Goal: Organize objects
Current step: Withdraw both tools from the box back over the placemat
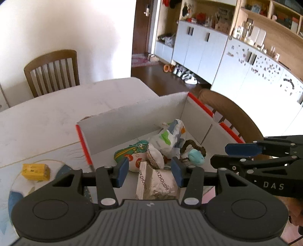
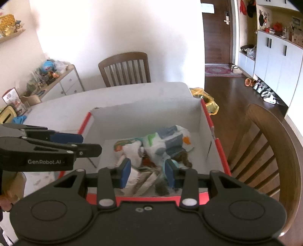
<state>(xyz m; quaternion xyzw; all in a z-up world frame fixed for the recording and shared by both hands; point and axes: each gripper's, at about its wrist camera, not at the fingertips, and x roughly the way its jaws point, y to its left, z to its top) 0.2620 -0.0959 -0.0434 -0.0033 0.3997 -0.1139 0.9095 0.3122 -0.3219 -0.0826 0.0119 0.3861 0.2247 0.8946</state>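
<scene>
Hovering over the box (image 1: 144, 113), both tongs, left (image 1: 150, 171) and right (image 2: 147, 175), gape empty. Reaching for the yellow block (image 1: 36, 171) on the desk (image 1: 47, 113) risks clipping the box wall.

We look across a pale bench (image 2: 117, 94) toward a white wall (image 2: 117, 28) washed out by strong light. A wooden slat-back chair (image 2: 125, 69) stands at the far side, and another wooden chair (image 2: 269, 143) sits at the right. Dark wood floor (image 2: 233, 90) runs to a brown door (image 2: 217, 30), with a small patterned rug (image 2: 219, 70) before it. White cabinets (image 1: 200, 47) under open wooden shelves (image 1: 265, 17) line the right wall, shoes (image 1: 185, 74) at their foot. A low white dresser (image 2: 66, 83) stands left.
</scene>
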